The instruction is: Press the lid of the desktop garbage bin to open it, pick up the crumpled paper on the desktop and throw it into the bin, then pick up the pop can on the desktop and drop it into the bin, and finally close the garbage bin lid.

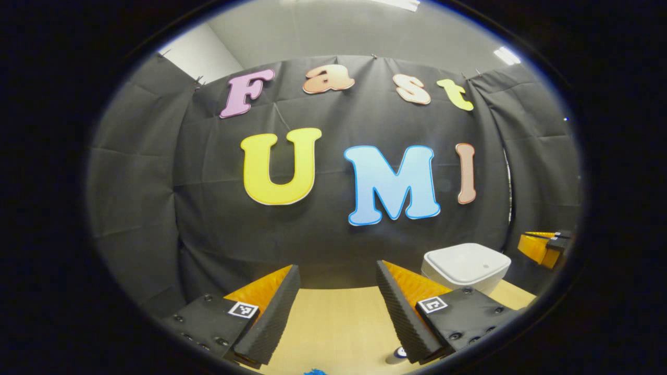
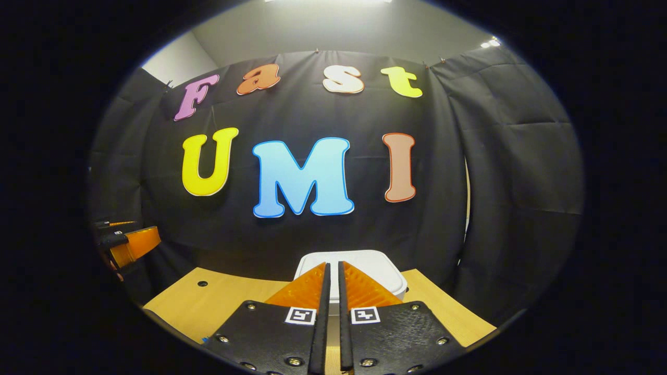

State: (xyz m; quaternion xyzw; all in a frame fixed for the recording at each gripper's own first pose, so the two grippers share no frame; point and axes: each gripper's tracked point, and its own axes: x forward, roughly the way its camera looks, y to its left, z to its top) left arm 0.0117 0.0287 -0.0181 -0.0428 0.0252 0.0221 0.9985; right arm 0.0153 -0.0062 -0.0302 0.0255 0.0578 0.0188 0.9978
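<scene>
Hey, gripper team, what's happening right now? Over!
Left gripper jaws open, holding nothing. Right gripper jaws shut, lined up on the bin. Lid down. Path looks unobstructed.

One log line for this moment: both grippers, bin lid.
left gripper: open, empty | right gripper: shut, empty, aimed at bin | bin: lid down

Each hand-held gripper (image 2: 333, 271) carries screwed black plates with square markers.
</scene>
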